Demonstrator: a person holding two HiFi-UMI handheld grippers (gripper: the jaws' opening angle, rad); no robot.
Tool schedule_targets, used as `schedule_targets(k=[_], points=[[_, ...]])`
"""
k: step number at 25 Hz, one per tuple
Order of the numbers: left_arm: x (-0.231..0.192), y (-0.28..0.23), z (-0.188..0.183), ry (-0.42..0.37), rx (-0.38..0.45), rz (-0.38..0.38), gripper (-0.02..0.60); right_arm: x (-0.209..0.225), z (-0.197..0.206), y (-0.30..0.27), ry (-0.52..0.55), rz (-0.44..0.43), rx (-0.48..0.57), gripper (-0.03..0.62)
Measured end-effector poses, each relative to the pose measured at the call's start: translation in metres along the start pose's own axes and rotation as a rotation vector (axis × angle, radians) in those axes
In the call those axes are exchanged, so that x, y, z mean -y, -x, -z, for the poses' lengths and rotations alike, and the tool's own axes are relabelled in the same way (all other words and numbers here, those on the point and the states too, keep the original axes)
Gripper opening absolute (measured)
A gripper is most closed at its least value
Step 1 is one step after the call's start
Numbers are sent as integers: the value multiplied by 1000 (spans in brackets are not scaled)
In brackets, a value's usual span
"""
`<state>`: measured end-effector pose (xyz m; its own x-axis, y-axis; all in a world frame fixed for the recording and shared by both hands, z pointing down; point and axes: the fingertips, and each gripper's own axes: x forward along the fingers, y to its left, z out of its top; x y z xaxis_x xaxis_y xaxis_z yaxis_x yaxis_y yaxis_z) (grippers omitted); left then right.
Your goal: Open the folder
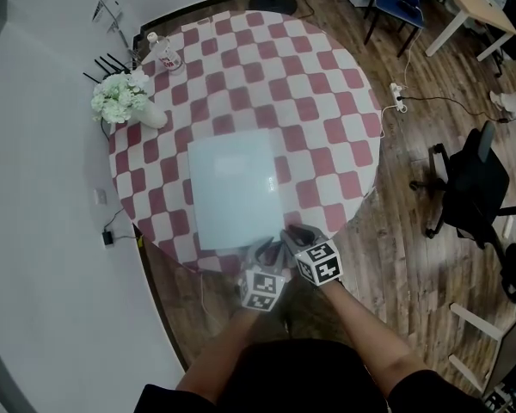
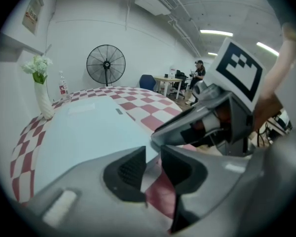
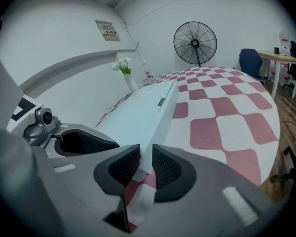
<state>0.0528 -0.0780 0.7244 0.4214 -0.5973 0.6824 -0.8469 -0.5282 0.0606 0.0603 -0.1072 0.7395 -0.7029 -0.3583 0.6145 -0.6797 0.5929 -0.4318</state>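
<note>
A pale blue folder (image 1: 232, 188) lies shut and flat on the round table with a red and white checked cloth (image 1: 327, 101). Both grippers sit side by side at its near edge. My left gripper (image 1: 263, 253) is open: in the left gripper view its jaws (image 2: 153, 169) stand a little apart at the folder's (image 2: 84, 127) near corner, with red cloth showing in the gap. My right gripper (image 1: 292, 234) is open too, its jaws (image 3: 146, 167) straddling the near corner of the folder's (image 3: 138, 112) thick right edge without pressing it.
A vase of white flowers (image 1: 125, 100) and a bottle (image 1: 166, 54) stand at the table's far left rim. A black office chair (image 1: 473, 188) is on the wooden floor to the right. A standing fan (image 3: 195, 43) is beyond the table.
</note>
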Motion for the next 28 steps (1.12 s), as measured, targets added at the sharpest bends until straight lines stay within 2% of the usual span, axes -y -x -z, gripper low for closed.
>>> schedule_targets(k=[5, 11, 14, 17, 19, 24, 28], points=[[-1, -5, -2, -25, -17, -24, 118, 4, 0, 1, -25, -16, -13, 102], [2, -13, 6, -96, -47, 10, 118, 6, 0, 0, -45, -24, -22, 103], [5, -12, 6, -104, -66, 25, 133, 6, 0, 0, -43, -23, -23, 103], [0, -12, 5, -137, -93, -13, 89, 5, 0, 0, -43, -24, -20, 97], [-1, -13, 5, -151, -98, -25, 89, 5, 0, -1, -47, -26, -18, 94], [1, -12, 7, -167, -111, 6, 93, 6, 1, 0, -69, -27, -15, 98], [7, -13, 9, -258, -139, 31, 135, 4, 0, -1, -50, -17, -18, 92]])
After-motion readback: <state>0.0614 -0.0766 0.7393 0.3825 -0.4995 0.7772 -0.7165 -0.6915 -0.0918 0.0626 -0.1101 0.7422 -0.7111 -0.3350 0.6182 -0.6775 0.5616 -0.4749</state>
